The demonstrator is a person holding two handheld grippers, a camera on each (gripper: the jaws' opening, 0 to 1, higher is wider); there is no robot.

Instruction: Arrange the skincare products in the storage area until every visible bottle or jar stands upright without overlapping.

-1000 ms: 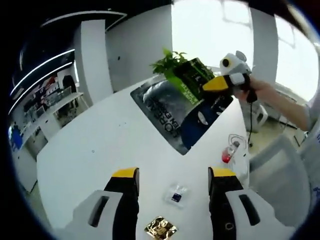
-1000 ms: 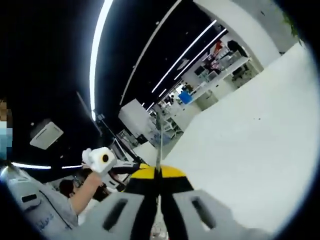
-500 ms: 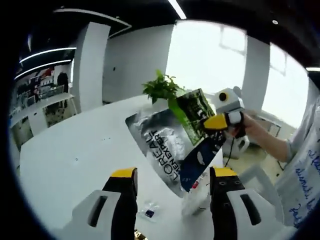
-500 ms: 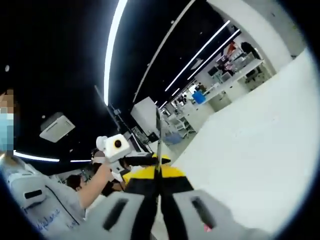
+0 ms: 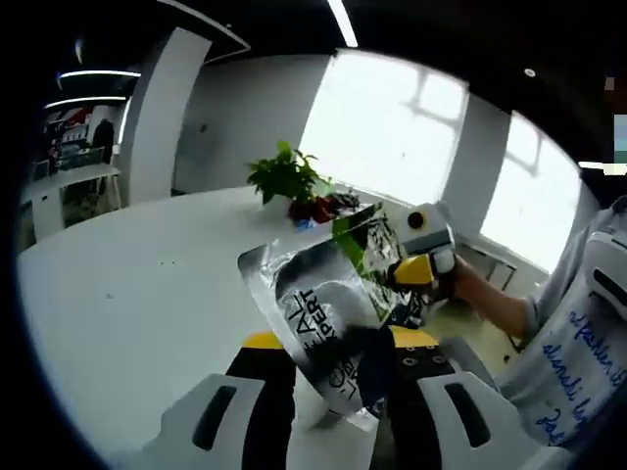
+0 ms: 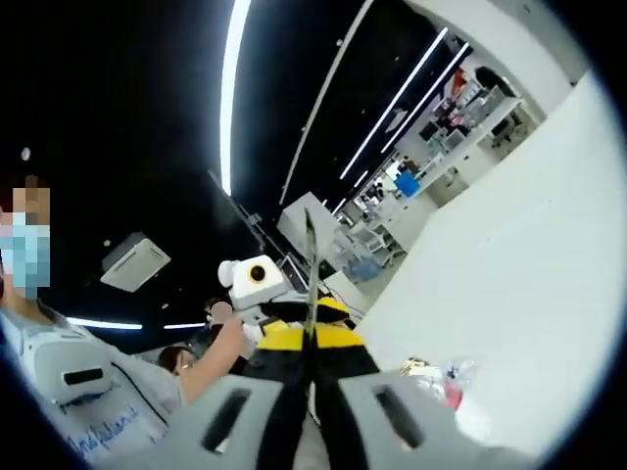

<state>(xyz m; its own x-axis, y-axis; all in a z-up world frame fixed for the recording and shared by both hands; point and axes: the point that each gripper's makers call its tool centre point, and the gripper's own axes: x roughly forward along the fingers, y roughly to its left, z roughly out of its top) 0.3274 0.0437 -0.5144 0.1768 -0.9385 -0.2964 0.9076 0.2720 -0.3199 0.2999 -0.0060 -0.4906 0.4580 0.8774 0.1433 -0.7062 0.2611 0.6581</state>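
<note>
Over the last second the silver L'Oréal pouch (image 5: 312, 323), pinched by the right gripper (image 5: 404, 274), has been lifted off the white table (image 5: 127, 304) and carried toward the left gripper (image 5: 331, 377); in the left gripper view it slid from about 1 o'clock down to 6 o'clock, and its lower edge now hangs between that gripper's jaws. The right gripper came along, closer in at 3 o'clock. In the right gripper view the left gripper (image 6: 257, 286) climbed from 8 o'clock toward centre, nearer.
</note>
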